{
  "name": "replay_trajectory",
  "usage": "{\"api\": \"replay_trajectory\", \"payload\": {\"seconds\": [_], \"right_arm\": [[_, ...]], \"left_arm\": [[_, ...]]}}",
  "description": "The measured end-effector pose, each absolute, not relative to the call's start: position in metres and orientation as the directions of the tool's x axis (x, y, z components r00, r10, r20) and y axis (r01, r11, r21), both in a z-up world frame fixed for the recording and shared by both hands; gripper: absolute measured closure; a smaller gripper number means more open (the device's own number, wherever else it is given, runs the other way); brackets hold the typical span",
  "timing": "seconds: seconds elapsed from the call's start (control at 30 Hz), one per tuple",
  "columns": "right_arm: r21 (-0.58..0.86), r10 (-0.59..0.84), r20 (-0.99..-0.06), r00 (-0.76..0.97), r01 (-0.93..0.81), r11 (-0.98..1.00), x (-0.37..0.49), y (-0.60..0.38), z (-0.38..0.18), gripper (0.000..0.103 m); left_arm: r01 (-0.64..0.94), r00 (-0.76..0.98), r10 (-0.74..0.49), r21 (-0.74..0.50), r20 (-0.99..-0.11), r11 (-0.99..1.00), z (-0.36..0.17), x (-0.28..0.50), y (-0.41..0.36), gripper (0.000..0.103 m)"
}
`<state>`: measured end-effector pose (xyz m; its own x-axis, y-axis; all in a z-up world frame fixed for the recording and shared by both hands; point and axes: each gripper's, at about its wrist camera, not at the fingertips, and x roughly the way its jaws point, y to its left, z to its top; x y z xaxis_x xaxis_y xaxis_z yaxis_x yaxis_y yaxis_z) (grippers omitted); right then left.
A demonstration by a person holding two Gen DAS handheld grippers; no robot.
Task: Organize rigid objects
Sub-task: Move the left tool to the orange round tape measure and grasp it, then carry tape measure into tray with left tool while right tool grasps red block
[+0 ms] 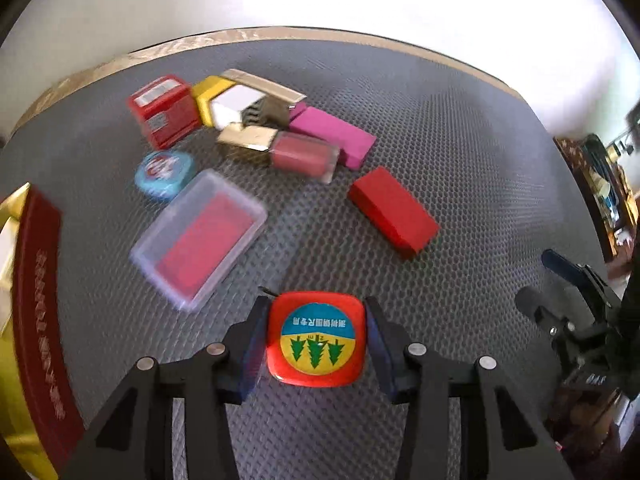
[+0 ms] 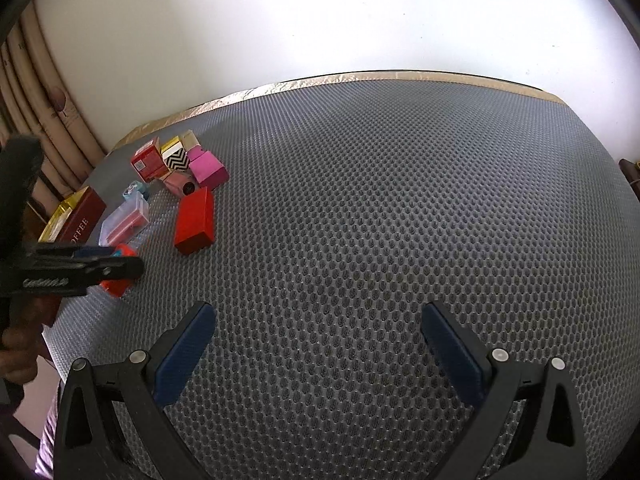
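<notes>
Left gripper (image 1: pixel 316 340) sat straddling the tape measure (image 1: pixel 316 340), the orange squarish one with the tree sticker. Jaws partly closed, one blue pad on each flat side; pads looked touching or nearly so, left side flush, a sliver possibly left on the right. Couldn't confirm firm clamp from the left wrist view. Tape lay flat on the mat (image 1: pixel 460 160), label face up, dead centre between the fingers, so no lateral offset to correct. It's roughly square, no real long axis; grip was across the side faces.

Right gripper (image 2: pixel 318 360) was wide open, empty, over bare mat, well apart from everything. Left hand clearly the nearer one; in the right wrist view the tape only peeked out behind the left gripper's body.

Rest of the clutter sat beyond the tape: clear case (image 1: pixel 200 236) up-left, red block (image 1: pixel 394 212) up-right, both apart from it. Farther back a touching cluster: pink block (image 1: pixel 332 136), nail polish (image 1: pixel 280 148), red box (image 1: pixel 166 110). Blue round tin (image 1: pixel 164 174) just beside the case. Coffee tin (image 1: pixel 36 320) at far left edge.

Judgement: step was the pick of the tape; next move needs a finished squeeze, then straight lift, path clear.
</notes>
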<state>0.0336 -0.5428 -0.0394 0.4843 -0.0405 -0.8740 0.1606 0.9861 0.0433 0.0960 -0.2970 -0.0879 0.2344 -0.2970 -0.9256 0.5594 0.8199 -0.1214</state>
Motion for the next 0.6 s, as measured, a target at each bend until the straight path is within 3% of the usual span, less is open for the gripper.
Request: {"api": "replay_trajectory", "payload": {"seconds": [0.1, 0.3, 0.4, 0.6], "right_arm": [[0.095, 0.025, -0.872, 0.489, 0.119, 0.988, 0.04, -0.538, -0.033, 0.0], [0.049, 0.048, -0.88, 0.472, -0.01, 0.999, 0.081, -0.495, -0.033, 0.001], [0.05, 0.062, -0.89, 0.452, -0.039, 0.998, 0.102, -0.481, -0.041, 0.013], [0.003, 0.032, -0.906, 0.422, -0.068, 0.998, 0.133, -0.463, -0.05, 0.014]], "left_arm": [[0.546, 0.263, -0.297, -0.112, -0.918, 0.83, -0.078, 0.087, -0.283, 0.056], [0.527, 0.284, -0.329, -0.14, -0.901, 0.838, -0.053, 0.075, -0.253, 0.056], [0.508, 0.306, -0.345, -0.155, -0.887, 0.847, -0.037, 0.075, -0.229, 0.056], [0.439, 0.346, -0.348, -0.178, -0.871, 0.881, -0.013, 0.07, -0.18, 0.056]]}}
